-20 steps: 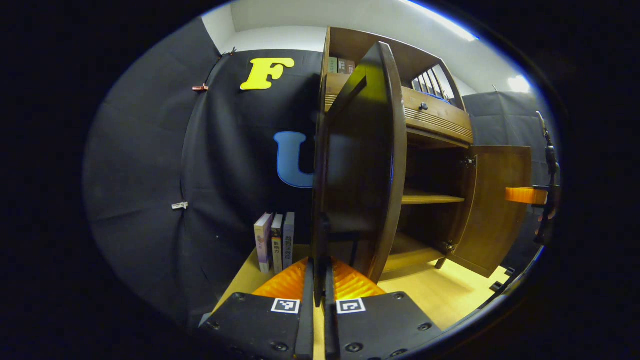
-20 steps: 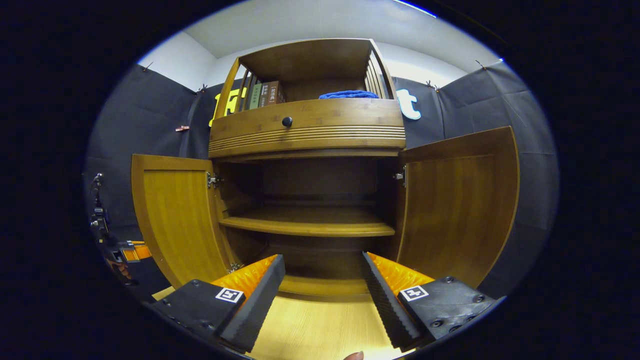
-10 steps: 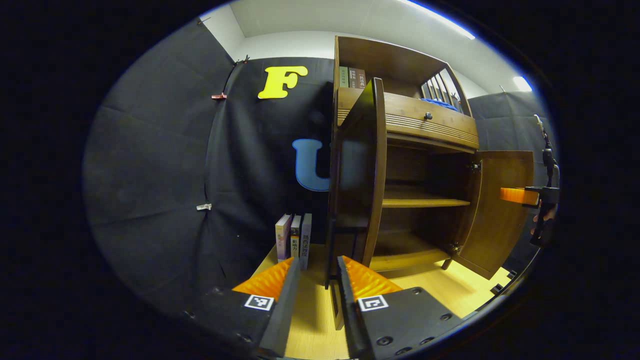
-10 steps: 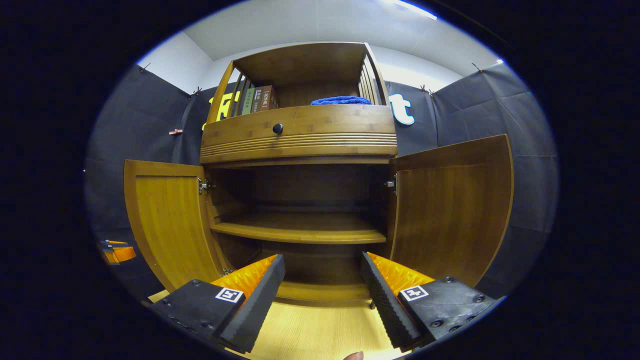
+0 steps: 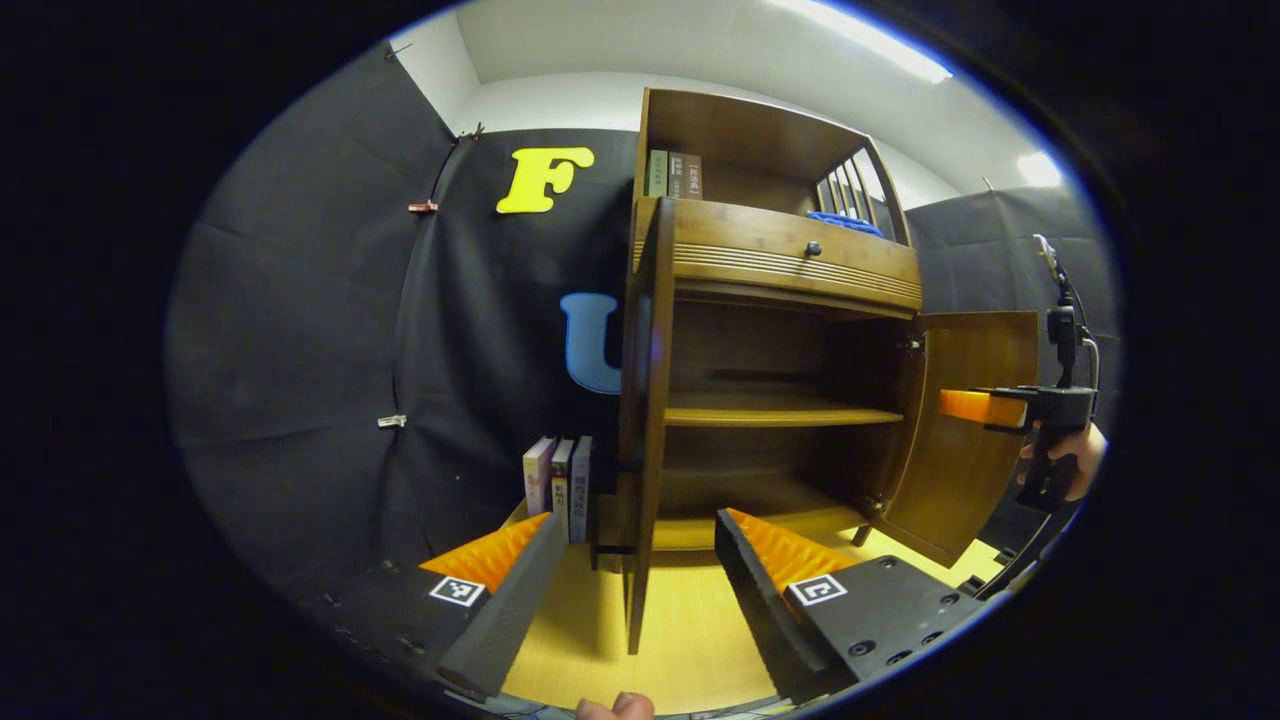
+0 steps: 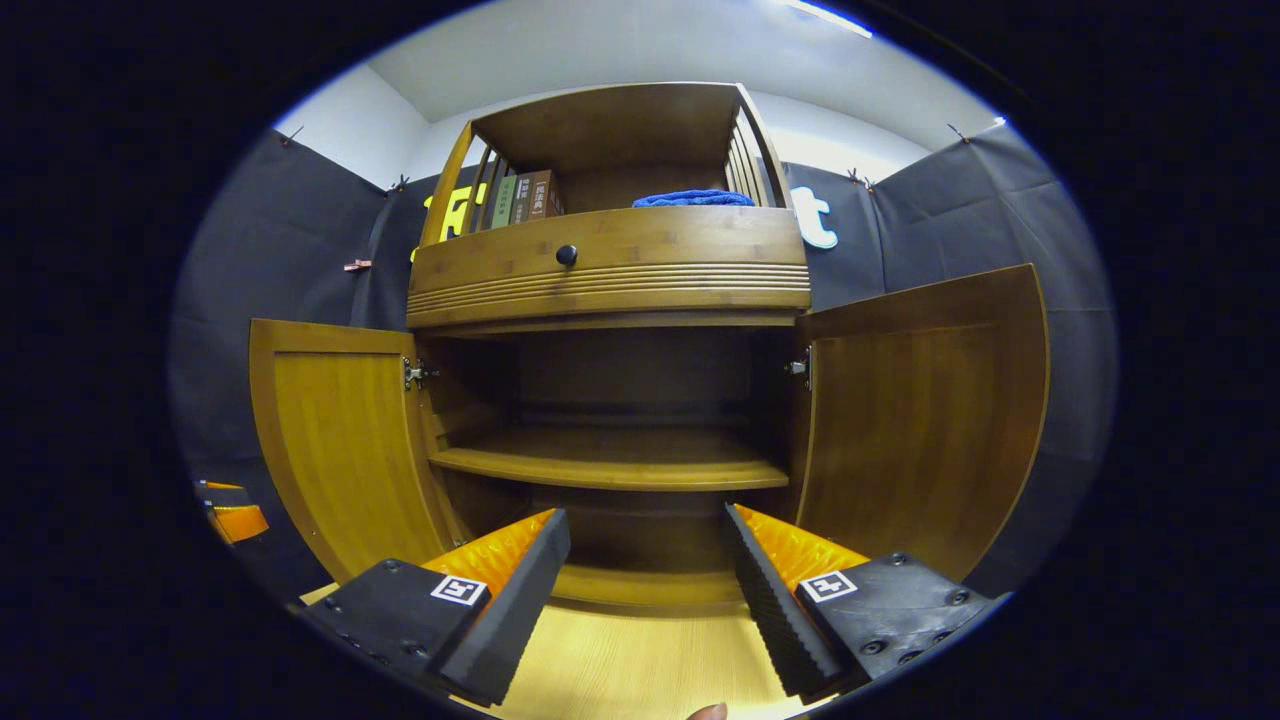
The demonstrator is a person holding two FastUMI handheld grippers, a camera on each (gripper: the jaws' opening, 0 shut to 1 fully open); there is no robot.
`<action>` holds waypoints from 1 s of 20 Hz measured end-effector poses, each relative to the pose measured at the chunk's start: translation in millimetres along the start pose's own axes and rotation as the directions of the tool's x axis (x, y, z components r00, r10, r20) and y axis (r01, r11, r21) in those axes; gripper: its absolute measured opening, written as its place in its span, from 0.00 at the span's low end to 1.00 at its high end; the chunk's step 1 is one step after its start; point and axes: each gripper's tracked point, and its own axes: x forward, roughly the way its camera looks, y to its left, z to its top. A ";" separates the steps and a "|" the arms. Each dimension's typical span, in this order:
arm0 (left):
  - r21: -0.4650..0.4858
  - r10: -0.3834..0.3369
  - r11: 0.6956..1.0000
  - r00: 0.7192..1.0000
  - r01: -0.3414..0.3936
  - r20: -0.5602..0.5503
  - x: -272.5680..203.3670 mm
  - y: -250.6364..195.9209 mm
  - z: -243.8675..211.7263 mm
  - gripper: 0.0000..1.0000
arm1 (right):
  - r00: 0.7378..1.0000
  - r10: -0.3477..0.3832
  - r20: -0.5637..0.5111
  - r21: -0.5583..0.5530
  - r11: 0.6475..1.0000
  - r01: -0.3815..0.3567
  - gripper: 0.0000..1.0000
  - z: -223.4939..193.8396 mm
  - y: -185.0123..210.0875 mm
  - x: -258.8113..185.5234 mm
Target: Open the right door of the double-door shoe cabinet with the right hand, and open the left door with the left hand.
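The wooden shoe cabinet (image 6: pixel 610 262) stands with both lower doors swung open. In the right gripper view the left door (image 6: pixel 340 440) and right door (image 6: pixel 920 420) flank the bare inner shelf (image 6: pixel 610 465). My right gripper (image 6: pixel 640 590) is open in front of the cabinet's middle, holding nothing. In the left gripper view the left door (image 5: pixel 640 430) is seen edge-on, in line with the gap of my open left gripper (image 5: pixel 630 590); neither finger touches it. The right door (image 5: pixel 965 430) is beyond, with the right gripper (image 5: pixel 985 407) in a hand (image 5: pixel 1085 455) beside it.
Three books (image 5: pixel 555 485) stand on the light wooden floor (image 5: pixel 690 650) left of the cabinet, against the black cloth wall. The cabinet's top holds books (image 6: pixel 525 198) and a blue cloth (image 6: pixel 690 198) above a drawer with a knob (image 6: pixel 567 255). The left gripper (image 6: pixel 230 515) is low at left.
My left gripper, shut on the left door's edge a second ago, has opened wide, let go and drawn back. The right gripper has hardly moved.
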 end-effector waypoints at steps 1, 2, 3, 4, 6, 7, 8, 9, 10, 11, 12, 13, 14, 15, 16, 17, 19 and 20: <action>0.000 -0.014 1.000 1.000 0.014 0.010 2.7 -10.8 4.1 0.95 | 1.000 0.002 -0.001 0.000 1.000 -0.002 0.98 -0.5 1.4 -0.4; 0.004 -0.025 1.000 0.999 0.025 0.020 5.8 -20.1 7.4 0.95 | 1.000 0.004 -0.004 0.003 1.000 -0.004 0.98 -0.7 2.1 -1.4; 0.012 -0.037 0.999 0.999 0.037 0.024 8.2 -29.5 10.0 0.95 | 1.000 0.008 -0.004 0.009 1.000 -0.008 0.98 -0.5 3.3 -3.3; 0.018 -0.042 0.999 0.999 0.042 0.025 11.3 -35.9 10.4 0.95 | 1.000 0.009 -0.001 0.011 1.000 -0.009 0.98 0.4 4.1 -5.3; 0.012 -0.035 0.999 0.999 0.035 0.021 20.1 -46.1 11.3 0.94 | 1.000 0.005 0.006 0.005 1.000 -0.005 0.98 1.6 3.7 -7.9; 0.003 -0.043 0.999 0.999 0.042 0.019 24.3 -53.8 11.3 0.94 | 1.000 0.001 0.007 0.001 1.000 -0.001 0.98 0.9 2.9 -9.6; -0.004 -0.043 0.999 0.999 0.043 0.018 28.8 -59.8 12.3 0.94 | 1.000 0.001 0.007 -0.002 1.000 -0.001 0.98 0.8 3.1 -10.8; -0.010 -0.038 0.999 0.999 0.038 0.020 32.6 -64.0 14.9 0.94 | 1.000 0.002 0.005 -0.002 1.000 -0.002 0.98 0.9 2.8 -12.3; -0.018 -0.038 0.999 0.999 0.039 0.026 35.6 -68.2 16.6 0.95 | 1.000 0.004 0.008 -0.002 1.000 -0.004 0.98 1.8 3.0 -14.9; -0.024 -0.038 0.999 0.999 0.038 0.032 39.3 -72.6 19.8 0.94 | 1.000 0.001 0.014 -0.004 1.000 -0.001 0.98 3.6 2.3 -16.5; -0.026 -0.034 0.999 0.999 0.035 0.035 42.9 -74.6 21.4 0.94 | 1.000 -0.002 0.019 -0.005 1.000 0.002 0.98 5.5 0.8 -18.1; -0.024 -0.027 0.999 0.999 0.028 0.038 45.5 -74.9 24.1 0.94 | 1.000 -0.004 0.022 -0.005 1.000 0.004 0.98 5.6 -0.5 -19.5; -0.022 -0.021 1.000 0.999 0.022 0.046 47.1 -74.7 26.7 0.94 | 1.000 -0.008 0.026 -0.003 1.000 0.008 0.98 6.7 -2.1 -20.3; -0.020 -0.018 1.000 0.999 0.019 0.051 48.7 -74.7 30.0 0.94 | 1.000 -0.009 0.027 0.000 1.000 0.009 0.98 6.4 -3.1 -20.6; -0.020 -0.017 1.000 0.998 0.018 0.057 49.8 -74.9 31.4 0.94 | 1.000 -0.012 0.027 0.002 1.000 0.012 0.96 5.7 -3.9 -20.6; -0.021 -0.017 1.000 0.998 0.018 0.061 50.5 -75.3 33.9 0.94 | 1.000 -0.014 0.027 0.003 1.000 0.014 0.98 5.4 -4.3 -20.9; -0.021 -0.015 1.000 0.998 0.017 0.068 53.0 -75.5 36.9 0.94 | 0.999 -0.015 0.029 0.007 1.000 0.015 0.98 6.1 -3.9 -20.3; -0.020 -0.014 1.000 0.997 0.015 0.070 53.8 -75.3 37.7 0.94 | 0.999 -0.014 0.031 0.008 1.000 0.014 0.98 5.9 -2.7 -21.2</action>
